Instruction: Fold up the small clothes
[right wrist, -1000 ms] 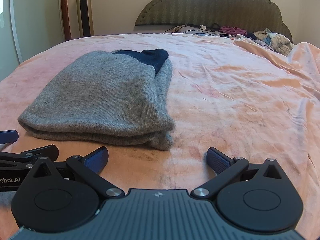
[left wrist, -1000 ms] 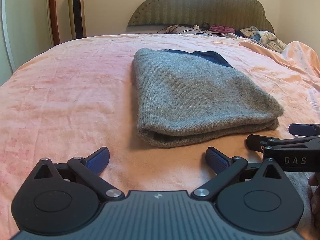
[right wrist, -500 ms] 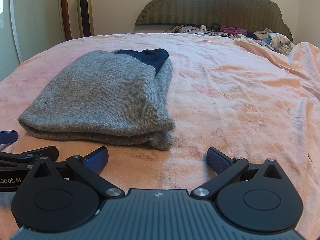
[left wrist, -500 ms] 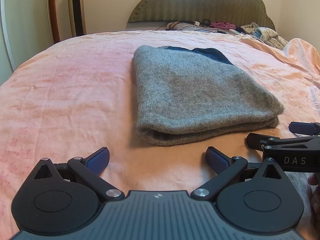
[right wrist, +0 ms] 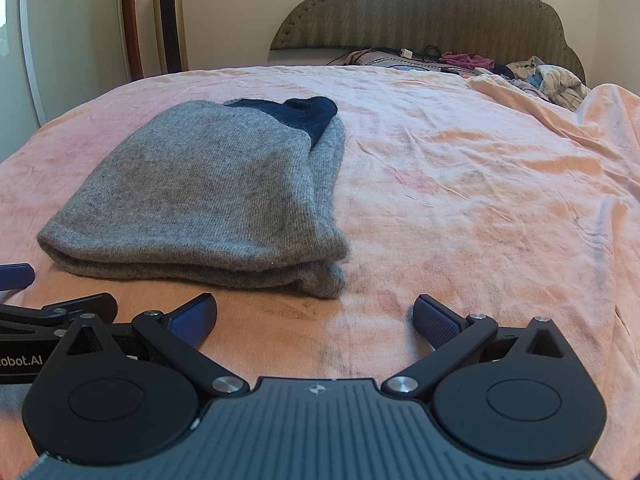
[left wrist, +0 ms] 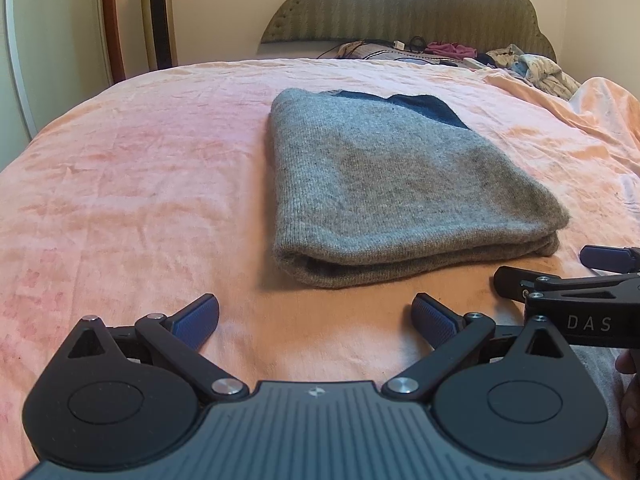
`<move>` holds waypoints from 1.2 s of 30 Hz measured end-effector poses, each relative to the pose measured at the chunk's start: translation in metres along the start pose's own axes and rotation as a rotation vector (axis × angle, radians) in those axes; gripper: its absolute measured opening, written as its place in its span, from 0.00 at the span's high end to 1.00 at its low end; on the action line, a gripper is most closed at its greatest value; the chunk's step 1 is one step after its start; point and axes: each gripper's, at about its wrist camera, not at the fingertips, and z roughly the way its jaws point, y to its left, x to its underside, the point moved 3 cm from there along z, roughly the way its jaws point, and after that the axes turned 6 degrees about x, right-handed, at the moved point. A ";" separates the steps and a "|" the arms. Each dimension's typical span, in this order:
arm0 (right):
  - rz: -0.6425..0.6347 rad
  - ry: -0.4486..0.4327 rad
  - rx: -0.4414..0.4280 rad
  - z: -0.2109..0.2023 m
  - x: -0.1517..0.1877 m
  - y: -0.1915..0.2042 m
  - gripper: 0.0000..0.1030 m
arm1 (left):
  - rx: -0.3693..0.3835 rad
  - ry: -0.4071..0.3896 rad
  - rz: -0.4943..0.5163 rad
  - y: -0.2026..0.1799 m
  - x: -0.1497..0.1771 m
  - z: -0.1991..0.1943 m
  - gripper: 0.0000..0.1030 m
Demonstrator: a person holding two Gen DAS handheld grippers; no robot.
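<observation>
A grey knit garment [left wrist: 392,188] with a dark blue part at its far end lies folded in a flat stack on the pink bedsheet [left wrist: 140,184]. My left gripper [left wrist: 316,318] is open just short of the stack's near edge, nothing between its fingers. The right gripper [left wrist: 560,270] shows at the right edge of the left wrist view. In the right wrist view the same garment [right wrist: 208,196] sits ahead and to the left, and my right gripper [right wrist: 316,318] stands open over bare sheet beside its near right corner. The left gripper's fingers [right wrist: 80,304] show at that view's left edge.
A padded headboard [left wrist: 400,4] stands at the far end of the bed, with a heap of loose clothes [left wrist: 532,66] and cables below it at the back right. A tall tower heater [left wrist: 158,12] stands by the wall at the back left. The sheet bunches up at the right [right wrist: 600,120].
Both views have tilted up a little, so the garment and headboard sit lower in frame. The garment has not moved and both grippers stay open.
</observation>
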 end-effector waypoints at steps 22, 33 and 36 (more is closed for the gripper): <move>0.004 -0.007 0.004 -0.001 0.001 0.000 0.00 | 0.012 -0.019 -0.010 0.004 0.001 -0.003 0.00; 0.010 -0.006 -0.002 -0.002 0.001 0.000 0.00 | -0.006 -0.047 -0.034 0.009 0.002 -0.010 0.00; 0.048 -0.025 0.002 -0.013 -0.005 -0.012 0.00 | -0.015 -0.090 -0.042 0.018 -0.001 -0.028 0.00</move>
